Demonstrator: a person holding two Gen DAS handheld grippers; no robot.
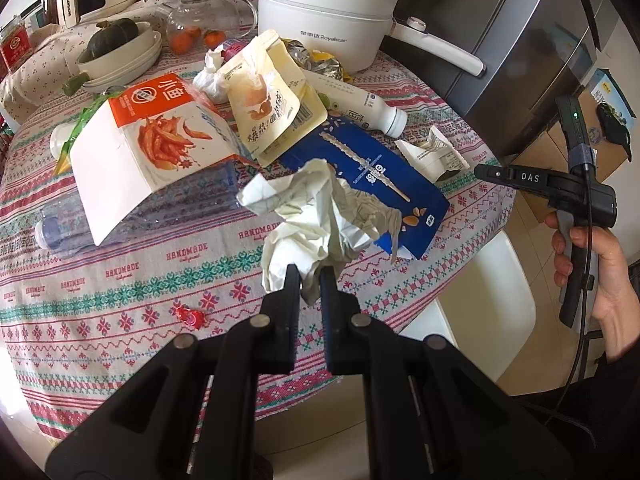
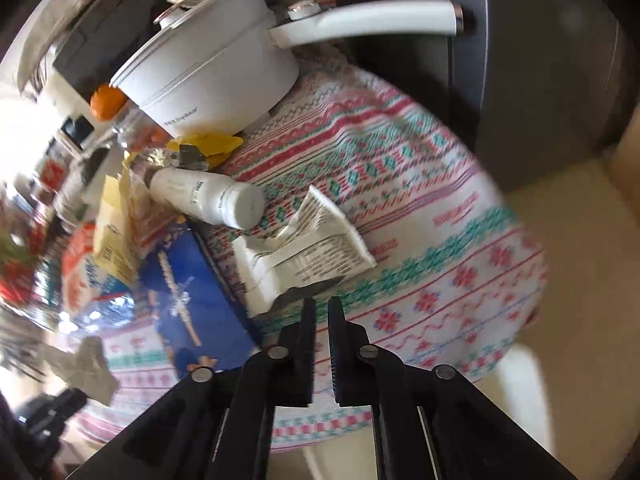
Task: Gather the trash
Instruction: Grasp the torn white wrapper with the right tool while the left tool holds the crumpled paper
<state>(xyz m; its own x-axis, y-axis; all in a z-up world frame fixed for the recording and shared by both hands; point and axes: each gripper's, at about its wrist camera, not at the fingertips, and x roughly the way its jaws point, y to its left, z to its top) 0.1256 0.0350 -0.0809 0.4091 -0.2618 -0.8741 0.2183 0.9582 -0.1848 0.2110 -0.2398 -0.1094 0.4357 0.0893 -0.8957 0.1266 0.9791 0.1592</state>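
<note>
Our left tongs (image 1: pixel 310 276) are clamped on a crumpled sheet of white paper (image 1: pixel 316 216), its creased, papery folds fanning upward from the pads and hanging clear of the worktop (image 1: pixel 120 312). We judge one piece of trash is secured and the collecting is at an early step, since most of the litter remains on the cloth.

Our right tongs (image 2: pixel 322 308) stand with a narrow gap between the jaws and nothing between them; a flattened white carton (image 2: pixel 304 248), printed and folded at the corners, lies just beyond the tips at about 11 o'clock. In the left wrist view the same tool shows at 3 o'clock, held in a hand (image 1: pixel 600 272) off the worktop's edge.

Outward from the paper, at 12 o'clock, lies a glossy blue pouch (image 1: pixel 400 184); at 10 o'clock a stiff orange-and-white box (image 1: pixel 148 152) rests on a clear plastic bottle (image 1: pixel 72 220); further up sit a cream foil pouch (image 1: pixel 272 96) and a smooth white bottle (image 1: pixel 376 112) on its side. A small red candy wrapper (image 1: pixel 191 315) lies at 8 o'clock, near the tongs.

The next move, we judge, calls for carrying the paper to a bin, which no view shows, and for the right tongs to open over the carton's thin edge.
</note>
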